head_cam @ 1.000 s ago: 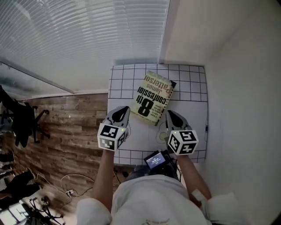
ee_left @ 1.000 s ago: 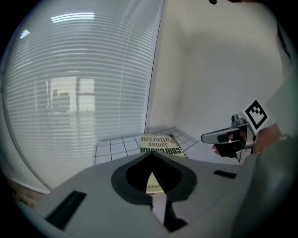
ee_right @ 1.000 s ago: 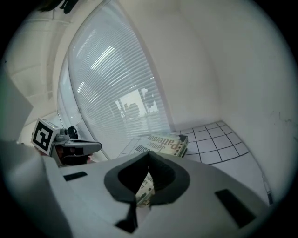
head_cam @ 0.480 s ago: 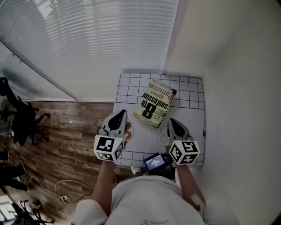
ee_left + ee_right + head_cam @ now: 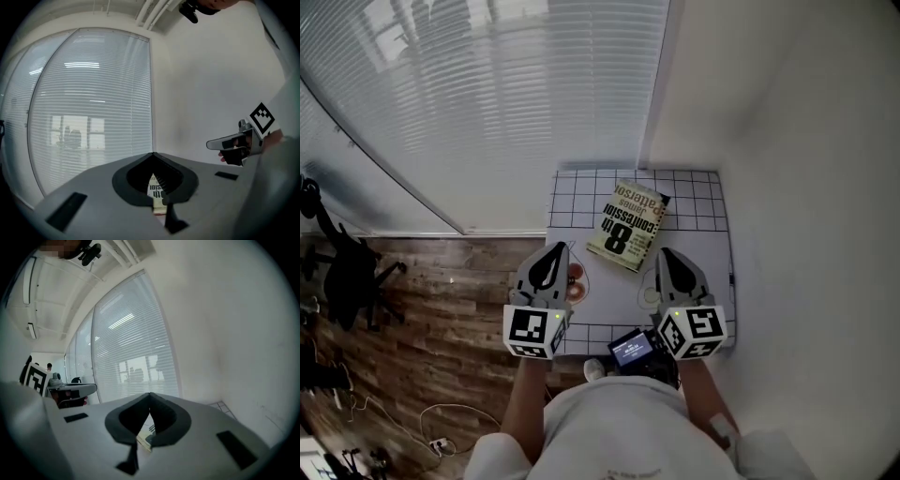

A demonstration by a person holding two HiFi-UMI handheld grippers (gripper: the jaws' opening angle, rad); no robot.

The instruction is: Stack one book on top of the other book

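A pale paperback with a big "8" on its cover lies askew on the gridded white table. A dark edge of something under it shows at its far right corner. My left gripper hovers near the table's left front, shut and empty. Level with it on the right, my right gripper is also shut and empty. Both are held well above the table, short of the book. In the left gripper view the closed jaw tips leave a slit showing the book. The right gripper view shows the same book.
White blinds cover the window behind the table, and a white wall runs along its right. A small device with a lit screen sits at the table's near edge. Round marks lie under the left gripper. Wooden floor lies left.
Both grippers have risen and drawn back a little from the book, staying shut. The book has not moved on the table.
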